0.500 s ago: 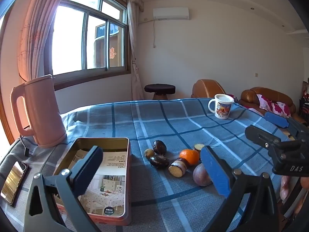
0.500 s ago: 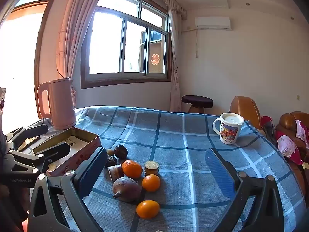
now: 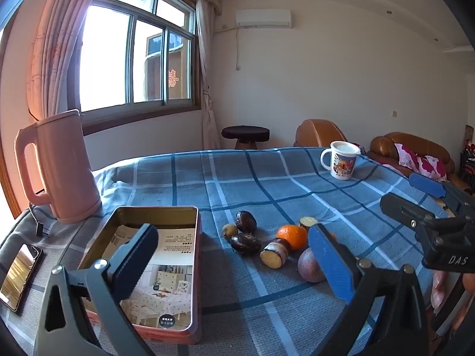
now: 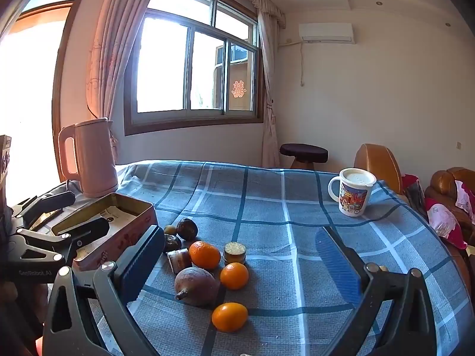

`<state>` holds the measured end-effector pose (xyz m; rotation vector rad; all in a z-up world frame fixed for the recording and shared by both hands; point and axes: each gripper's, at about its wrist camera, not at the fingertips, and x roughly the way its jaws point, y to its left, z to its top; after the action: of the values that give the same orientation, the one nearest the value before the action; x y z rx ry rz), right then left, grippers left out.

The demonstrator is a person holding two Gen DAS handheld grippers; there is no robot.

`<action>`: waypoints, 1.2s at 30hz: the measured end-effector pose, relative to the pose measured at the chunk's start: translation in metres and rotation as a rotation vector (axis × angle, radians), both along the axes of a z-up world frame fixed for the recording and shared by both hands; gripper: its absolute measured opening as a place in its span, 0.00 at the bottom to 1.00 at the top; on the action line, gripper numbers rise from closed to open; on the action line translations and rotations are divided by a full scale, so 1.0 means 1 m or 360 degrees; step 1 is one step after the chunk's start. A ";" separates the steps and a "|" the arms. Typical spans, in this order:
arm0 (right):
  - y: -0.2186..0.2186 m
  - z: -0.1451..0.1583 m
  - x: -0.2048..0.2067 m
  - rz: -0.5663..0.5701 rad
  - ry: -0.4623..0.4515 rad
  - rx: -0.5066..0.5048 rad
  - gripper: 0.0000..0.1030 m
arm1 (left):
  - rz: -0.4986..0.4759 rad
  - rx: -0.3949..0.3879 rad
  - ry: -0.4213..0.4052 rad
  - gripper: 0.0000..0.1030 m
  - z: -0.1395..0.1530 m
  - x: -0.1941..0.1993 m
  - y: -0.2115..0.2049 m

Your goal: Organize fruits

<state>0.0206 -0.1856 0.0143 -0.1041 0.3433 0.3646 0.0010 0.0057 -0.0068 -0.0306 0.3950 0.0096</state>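
Both grippers hover above the table, jaws spread wide and holding nothing: left gripper over the near end of the tin, right gripper over the fruit pile.

Risks. The round fruits lie loose on a soft cloth; a jaw that nudges one off-centre would likely send it rolling toward the near edge, the nearest orange first. The pile is tight, so a jaw closing on one piece may knock its neighbour. The grippers work close together and could collide at the tin. Its paper liner may shift under dropped fruit.

Fruit. All pieces lie on the cloth just right of the tin, none inside it. Three smooth oranges, the largest touching a cut piece with a pale face; a second cut piece stands upright; a dull purple-brown fruit with a stem; two dark wrinkled fruits; one small brownish fruit.
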 end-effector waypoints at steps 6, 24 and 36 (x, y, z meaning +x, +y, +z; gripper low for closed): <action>0.002 -0.001 0.002 -0.0005 0.0008 0.0006 0.99 | 0.0000 0.0007 0.0003 1.00 -0.002 0.000 0.001; 0.004 -0.002 0.001 0.0008 0.0008 0.0005 0.99 | 0.0009 0.0014 0.0005 1.00 -0.003 0.002 0.006; 0.003 -0.006 0.000 0.0009 0.0018 0.0013 0.99 | 0.0012 0.0018 0.0009 1.00 -0.004 0.001 0.009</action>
<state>0.0204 -0.1822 0.0080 -0.0953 0.3527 0.3722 0.0019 0.0147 -0.0112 -0.0209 0.4005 0.0194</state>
